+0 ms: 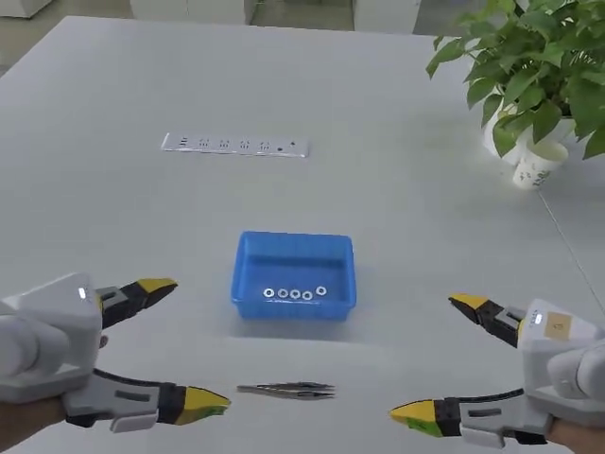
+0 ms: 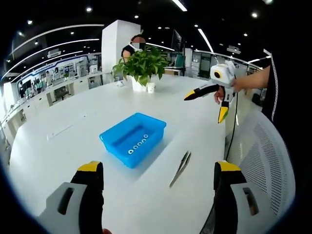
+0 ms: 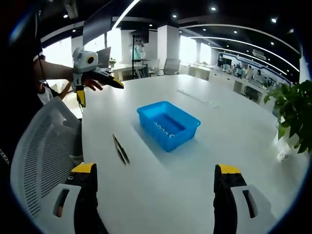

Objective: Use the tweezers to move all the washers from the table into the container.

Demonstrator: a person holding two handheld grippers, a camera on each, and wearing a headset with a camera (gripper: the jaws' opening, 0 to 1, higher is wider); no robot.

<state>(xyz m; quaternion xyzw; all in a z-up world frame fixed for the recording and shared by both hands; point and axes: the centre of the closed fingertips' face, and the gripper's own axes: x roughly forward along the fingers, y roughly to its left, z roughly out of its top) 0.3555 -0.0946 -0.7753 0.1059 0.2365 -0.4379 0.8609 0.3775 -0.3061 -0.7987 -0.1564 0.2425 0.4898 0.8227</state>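
Note:
A blue container (image 1: 294, 274) sits on the white table (image 1: 142, 208), with several washers (image 1: 295, 294) in a row inside it along the near wall. The same container (image 2: 132, 136) (image 3: 168, 124) lies ahead of both gripper views, washers (image 2: 138, 145) (image 3: 164, 131) inside. Metal tweezers (image 1: 286, 389) (image 2: 180, 168) (image 3: 120, 148) lie flat on the table in front of the container, untouched. My left gripper (image 1: 189, 342) (image 2: 158, 173) is open at the near left. My right gripper (image 1: 444, 357) (image 3: 156, 175) is open at the near right. Nothing is between either pair of jaws.
A white power strip (image 1: 234, 146) lies beyond the container. A potted plant (image 1: 529, 66) and a paper cup (image 1: 534, 167) stand at the far right. A mesh chair back (image 3: 41, 156) is at the near table edge. A person stands far off behind the plant (image 2: 142, 66).

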